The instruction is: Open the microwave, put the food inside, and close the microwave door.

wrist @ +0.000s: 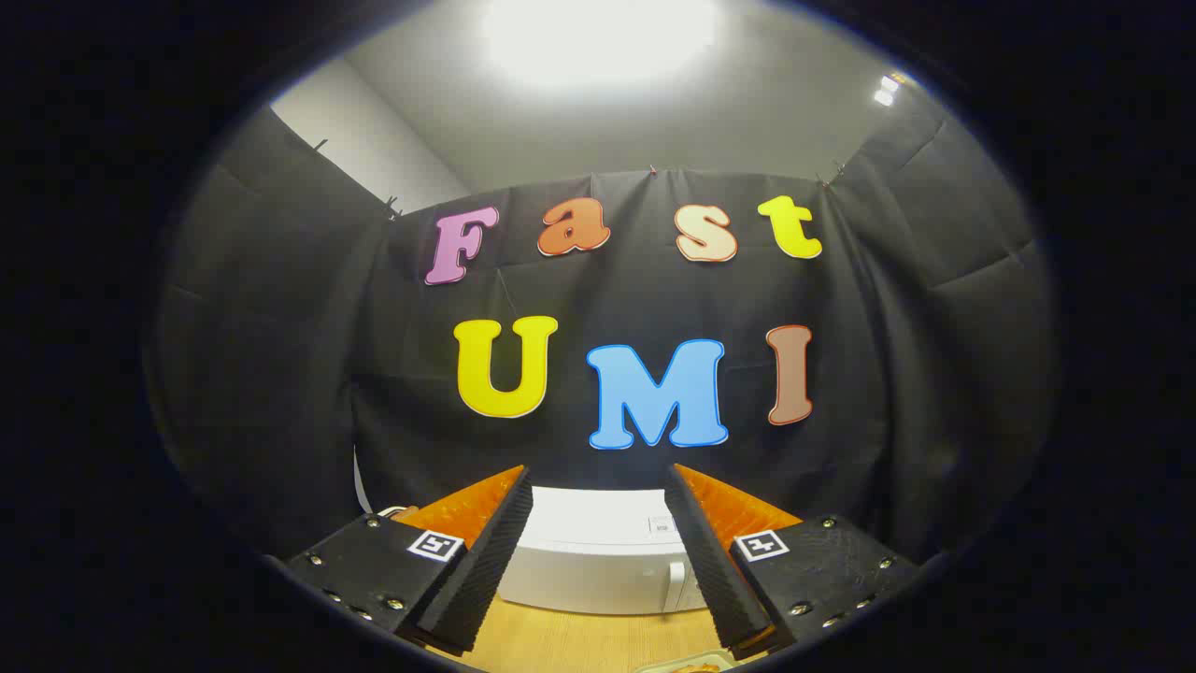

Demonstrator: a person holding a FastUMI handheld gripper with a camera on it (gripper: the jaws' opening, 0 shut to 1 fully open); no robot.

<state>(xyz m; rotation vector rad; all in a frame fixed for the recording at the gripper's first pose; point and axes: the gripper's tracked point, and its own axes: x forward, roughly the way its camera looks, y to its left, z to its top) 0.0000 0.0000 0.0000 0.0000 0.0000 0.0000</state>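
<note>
The gripper (598, 547) is held high and level, its fingers spread wide with nothing between them but open air. Beyond the fingers, seen through the gap, stands the microwave (598, 551), a white box on a wooden table (579, 640), set against the far cloth wall. Its top and front face are visible; the door appears closed, with a pale vertical handle (675, 584) toward the right of the front, just inside the right finger's line. At the near edge of the table, below and between the fingers, a sliver of what may be the food (691, 667) or its dish shows; too little is visible to say which. Judgement: the task stands at its first step, opening the door, and none of the work appears done. The microwave lies ahead of and below the gripper, apart from it, with no contact. The next move would call for lowering and advancing the gripper toward the handle, shifting slightly right so the handle falls between the fingers, then closing on it and pulling along the door's swing. The hinge side cannot be confirmed from this view.
</note>
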